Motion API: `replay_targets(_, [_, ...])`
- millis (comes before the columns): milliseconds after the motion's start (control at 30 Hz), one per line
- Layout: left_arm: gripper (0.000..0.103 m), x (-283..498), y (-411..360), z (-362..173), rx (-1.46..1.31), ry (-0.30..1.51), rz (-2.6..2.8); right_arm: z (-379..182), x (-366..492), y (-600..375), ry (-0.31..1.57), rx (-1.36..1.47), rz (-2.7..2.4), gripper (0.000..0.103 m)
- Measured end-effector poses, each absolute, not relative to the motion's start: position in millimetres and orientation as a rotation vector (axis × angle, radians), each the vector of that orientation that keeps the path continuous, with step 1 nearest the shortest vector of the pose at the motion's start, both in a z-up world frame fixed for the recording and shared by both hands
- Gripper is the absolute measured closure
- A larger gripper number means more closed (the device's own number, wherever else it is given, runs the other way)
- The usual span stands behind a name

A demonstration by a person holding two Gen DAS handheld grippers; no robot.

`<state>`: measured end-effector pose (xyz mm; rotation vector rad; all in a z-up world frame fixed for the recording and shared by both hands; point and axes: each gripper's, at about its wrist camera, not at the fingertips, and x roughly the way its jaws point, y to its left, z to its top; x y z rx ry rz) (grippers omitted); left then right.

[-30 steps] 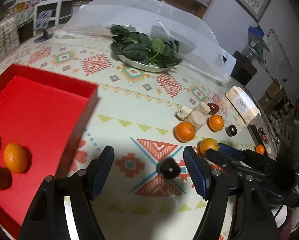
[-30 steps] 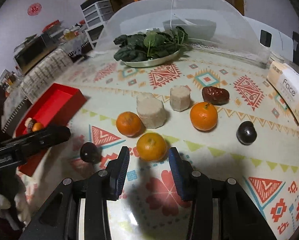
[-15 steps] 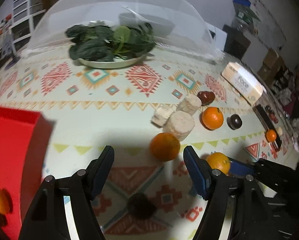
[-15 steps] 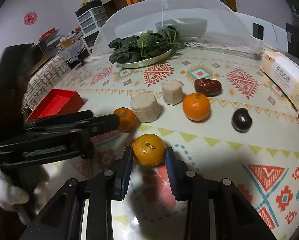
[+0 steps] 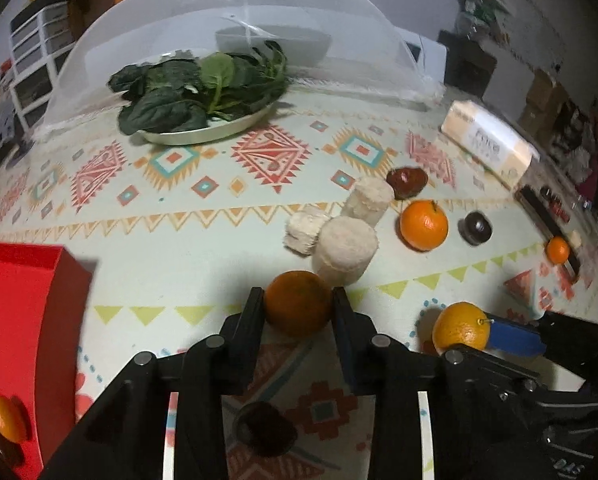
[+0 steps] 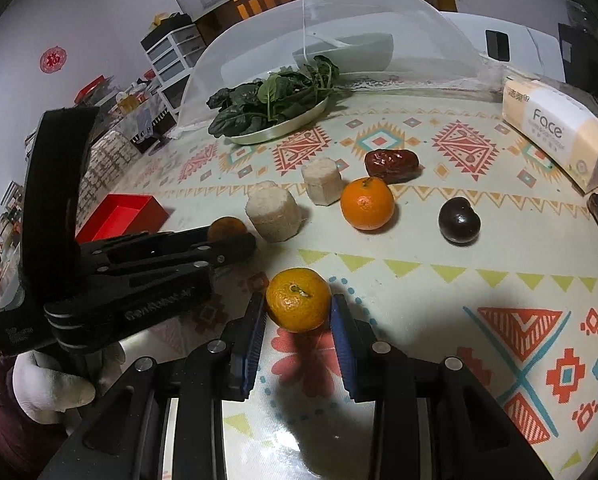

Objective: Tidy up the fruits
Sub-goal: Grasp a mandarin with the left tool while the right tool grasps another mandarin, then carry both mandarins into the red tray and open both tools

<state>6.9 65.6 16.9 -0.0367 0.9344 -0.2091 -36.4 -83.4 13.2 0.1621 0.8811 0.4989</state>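
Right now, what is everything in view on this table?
Round orange mandarins: five, orange; one in each gripper, one loose mid-table, one at the far right edge, one in the tray.
Dark round fruits: two, near-black; right of the loose mandarin, under the left gripper.
Wrinkled date: one, dark red; behind the loose mandarin.
Pale cylindrical chunks: three, beige; clustered mid-table.
Red rectangular tray: one; left edge.
Metal plate of leafy greens: one; far side.
White mesh dome cover: one; by the plate.
Tissue pack: one, cream; far right.
Left gripper: black; jaws on a mandarin.
Right gripper: blue-padded; jaws on a mandarin.
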Motion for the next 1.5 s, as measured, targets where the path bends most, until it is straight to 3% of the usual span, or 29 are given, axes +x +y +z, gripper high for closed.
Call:
replay_targets(300, [0.071,-36,130,64,-0.178,0.803,-0.152,36,-51,-60,0.854,0.147,0.535,0.067])
replay_targets(533, [0.071,-62,222,86,-0.232,0.738,-0.001,68,-60,8,0.816,0.088,0.64,0.067])
replay_targets(900, [0.071,-64,343,52,-0.384,0.798,0.174,65,-41,156,0.87,-0.011,0.811,0.067])
replay_targets(1333, [0.07,-56,376,28,-0.465,0.84,0.21,24,-24,212,0.942,-0.096,0.791,0.066])
replay_targets(1500, [0.055,-58,377,32,-0.474,0.827,0.212,27,-19,212,0.936,-0.062,0.784,0.065])
